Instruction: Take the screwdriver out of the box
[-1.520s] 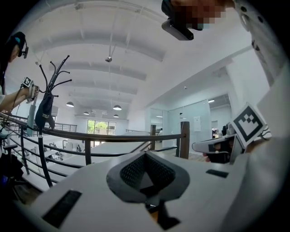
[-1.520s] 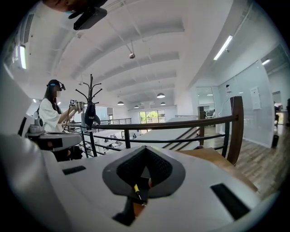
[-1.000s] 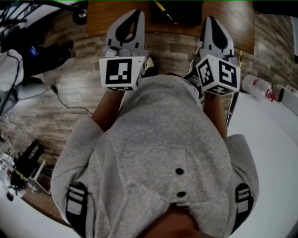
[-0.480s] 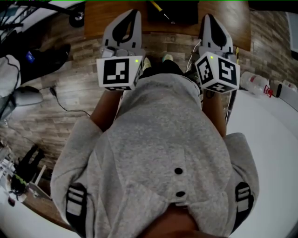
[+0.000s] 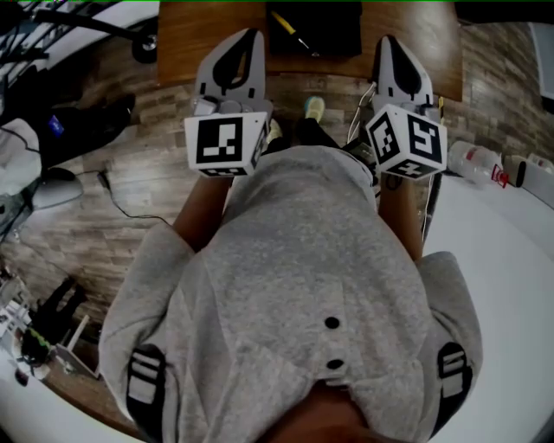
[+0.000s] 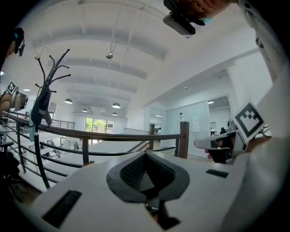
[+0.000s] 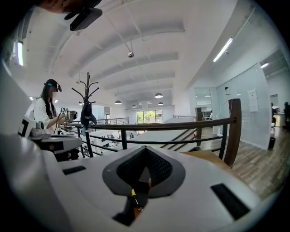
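Holding left gripper point(image 5: 249, 36) and right gripper point(image 5: 387, 41) clenched and empty, we judge the reach unstarted; the box point(image 5: 338, 30) lies ahead. Next: advance, open over the screwdriver point(image 5: 291, 23).

Left gripper point(image 5: 249, 36) and right gripper point(image 5: 387, 41) side by side, well apart. Table point(image 5: 190, 26) just ahead of both tips. Box point(image 5: 333, 30) on table, ahead, between the two grippers; screwdriver point(image 5: 290, 24) in its left part. Bottle point(image 5: 474, 161) right of right gripper, by second table's point(image 5: 502, 260) edge. Cable point(image 5: 121, 195) on floor, left of left gripper. Railing point(image 7: 181, 126) beyond the tips.
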A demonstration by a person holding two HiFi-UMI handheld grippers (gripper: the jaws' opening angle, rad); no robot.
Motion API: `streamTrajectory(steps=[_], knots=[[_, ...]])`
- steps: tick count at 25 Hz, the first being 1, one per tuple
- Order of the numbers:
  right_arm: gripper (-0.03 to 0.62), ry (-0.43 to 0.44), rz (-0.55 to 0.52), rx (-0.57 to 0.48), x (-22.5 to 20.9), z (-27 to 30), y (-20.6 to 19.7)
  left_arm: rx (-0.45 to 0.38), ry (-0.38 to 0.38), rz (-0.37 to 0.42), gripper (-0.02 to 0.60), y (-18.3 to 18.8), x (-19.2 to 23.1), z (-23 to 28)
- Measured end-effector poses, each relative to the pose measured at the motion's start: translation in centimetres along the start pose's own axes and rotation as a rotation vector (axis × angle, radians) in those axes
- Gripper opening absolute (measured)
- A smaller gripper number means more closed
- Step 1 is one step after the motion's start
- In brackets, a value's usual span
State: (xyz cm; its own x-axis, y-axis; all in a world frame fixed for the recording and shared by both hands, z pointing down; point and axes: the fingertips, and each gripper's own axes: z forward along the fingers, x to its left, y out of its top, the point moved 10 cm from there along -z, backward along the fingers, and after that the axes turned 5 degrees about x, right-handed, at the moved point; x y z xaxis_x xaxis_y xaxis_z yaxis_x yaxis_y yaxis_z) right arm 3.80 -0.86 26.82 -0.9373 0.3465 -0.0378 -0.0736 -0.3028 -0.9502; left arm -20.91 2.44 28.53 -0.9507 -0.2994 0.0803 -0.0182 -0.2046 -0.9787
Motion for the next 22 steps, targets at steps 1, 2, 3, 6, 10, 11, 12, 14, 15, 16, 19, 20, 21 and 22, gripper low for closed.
streamTrajectory(steps=[1, 2, 3, 6, 10, 11, 12, 14, 15, 16, 19, 20, 21, 22], knots=[[0.011, 0.004, 0.001, -0.001, -0.2, 0.1, 0.1, 0.0, 0.003, 0.0, 0.011, 0.2, -0.2, 0.1], [0.011, 0.009, 0.0, -0.001, -0.5, 0.3, 0.1, 0.0, 0.007, 0.0, 0.011, 0.4, -0.4, 0.2], [0.011, 0.014, -0.002, 0.0, -0.8, 0.5, 0.2, 0.002, 0.01, 0.002, 0.011, 0.5, -0.5, 0.5], [0.011, 0.024, -0.01, 0.002, -1.3, 1.1, 0.4, 0.013, 0.018, 0.023, 0.011, 0.3, -0.4, 1.2], [0.011, 0.062, -0.018, 0.012, -2.3, 1.3, 0.5, 0.019, 0.036, 0.035, 0.011, 0.9, -1.3, 1.8], [0.011, 0.069, -0.021, 0.015, -2.7, 1.3, 0.5, 0.02, 0.038, 0.037, 0.011, 1.0, -1.7, 2.0], [0.011, 0.074, -0.023, 0.017, -3.2, 1.4, 0.5, 0.021, 0.041, 0.04, 0.011, 1.1, -2.0, 2.3], [0.011, 0.081, -0.025, 0.018, -4.3, 1.6, 0.6, 0.024, 0.049, 0.043, 0.011, 1.3, -2.7, 2.9], [0.011, 0.082, -0.025, 0.018, -4.7, 1.7, 0.6, 0.027, 0.052, 0.043, 0.011, 1.3, -3.1, 3.2], [0.011, 0.084, -0.024, 0.018, -5.2, 1.8, 0.6, 0.031, 0.056, 0.043, 0.011, 1.3, -3.3, 3.5], [0.011, 0.095, -0.012, 0.02, -6.5, 2.1, 0.5, 0.039, 0.067, 0.044, 0.011, 1.2, -4.1, 4.3], [0.011, 0.099, -0.008, 0.022, -6.9, 2.3, 0.3, 0.04, 0.071, 0.047, 0.011, 1.1, -4.4, 4.6], [0.011, 0.103, -0.008, 0.022, -7.3, 2.5, 0.2, 0.04, 0.075, 0.051, 0.011, 1.2, -4.6, 5.0], [0.011, 0.106, -0.009, 0.022, -7.7, 2.8, 0.2, 0.039, 0.079, 0.057, 0.011, 1.2, -4.8, 5.4]])
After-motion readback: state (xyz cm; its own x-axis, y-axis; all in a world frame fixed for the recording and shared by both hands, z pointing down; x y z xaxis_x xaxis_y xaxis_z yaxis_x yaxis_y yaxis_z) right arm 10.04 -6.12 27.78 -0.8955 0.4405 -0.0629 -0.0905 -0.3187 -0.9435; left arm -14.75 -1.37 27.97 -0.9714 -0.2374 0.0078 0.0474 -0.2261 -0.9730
